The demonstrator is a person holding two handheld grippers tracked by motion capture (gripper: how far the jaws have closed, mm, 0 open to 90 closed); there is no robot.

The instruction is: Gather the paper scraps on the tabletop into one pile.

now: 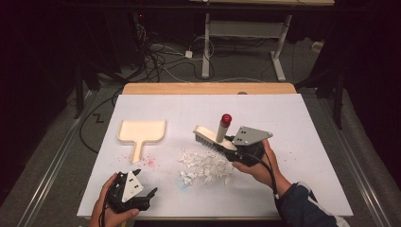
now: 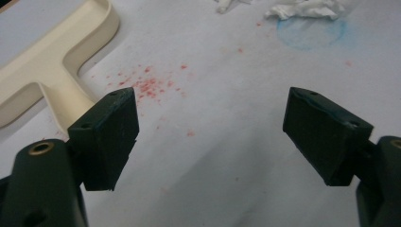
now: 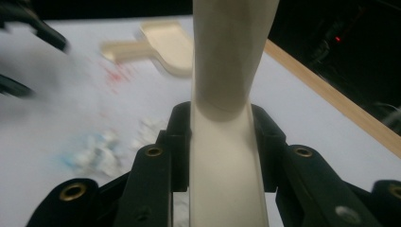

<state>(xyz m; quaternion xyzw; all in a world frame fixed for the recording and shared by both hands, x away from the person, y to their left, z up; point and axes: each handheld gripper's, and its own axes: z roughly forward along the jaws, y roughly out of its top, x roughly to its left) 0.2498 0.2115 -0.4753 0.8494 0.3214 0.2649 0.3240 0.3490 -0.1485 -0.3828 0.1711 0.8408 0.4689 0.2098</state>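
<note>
Your right gripper [image 1: 226, 142] pinches the smooth cream brush [image 1: 211, 135] by its flat back, bristles down just above the crumpled white paper scraps [image 1: 205, 165], its round handle tipped red and tilted up. In the right gripper view the handle runs off the top and the scraps blur. Your left gripper [image 1: 144, 196] hovers low at the near edge, jaws spread wide and empty. The glossy cream dustpan [image 1: 141, 133] lies flat to the left, cut off in the left gripper view beside red speckles [image 2: 151, 85].
</note>
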